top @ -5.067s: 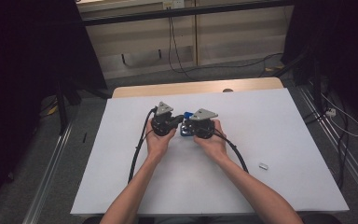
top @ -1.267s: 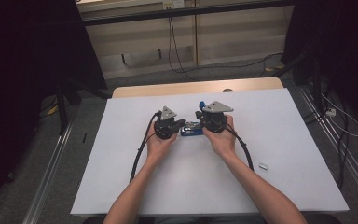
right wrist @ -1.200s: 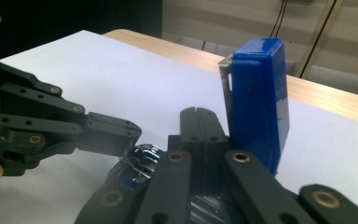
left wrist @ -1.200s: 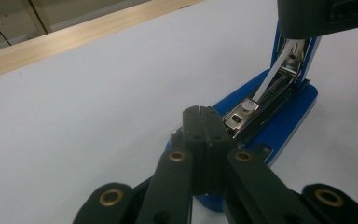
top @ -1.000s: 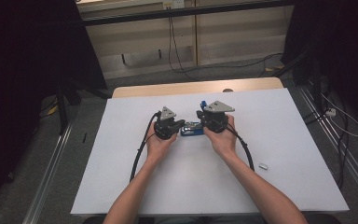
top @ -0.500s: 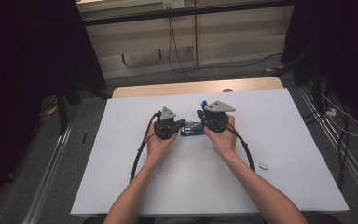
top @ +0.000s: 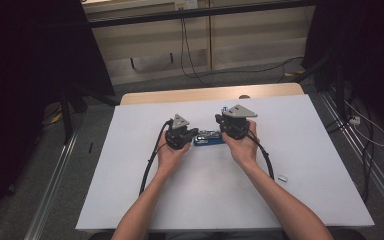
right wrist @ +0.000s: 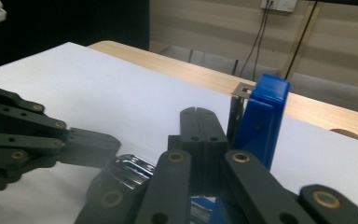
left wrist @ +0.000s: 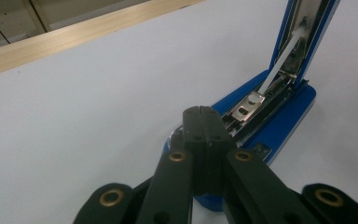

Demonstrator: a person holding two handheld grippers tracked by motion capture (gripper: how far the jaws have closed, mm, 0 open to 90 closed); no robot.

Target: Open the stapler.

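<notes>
**Stapler opened for loading**

White covering lies over the wooden tabletop [top: 207, 93], with dark floor and cables beyond. A blue stapler [top: 209, 138] lies near the middle of the tabletop, between the two hands.

**State of the tongs**
- Left tongs [left wrist: 200, 122]: jaws closed together, tips resting at the near end of the stapler base [left wrist: 279, 126]. Whether they pinch any part of it cannot be told.
- Right tongs [right wrist: 200, 122]: jaws closed together, just beside the raised blue top arm [right wrist: 261, 122]. The arm stands nearly upright. Whether the jaws press against it or merely stand next to it cannot be told.

**Step in hand (judged)**
The stapler is being held open, with the base pinned down and the top arm swung up.
1. Keep the left tongs pressing straight down so the base does not slide on the smooth covering.
2. Support the top arm against its hinge; avoid pushing past its stop.

**Contents**
The metal staple channel [left wrist: 256, 105] is exposed. Whether it holds staples cannot be told. A small pale object [top: 281, 177], possibly a strip of staples, lies well apart, to the person's right.
</notes>
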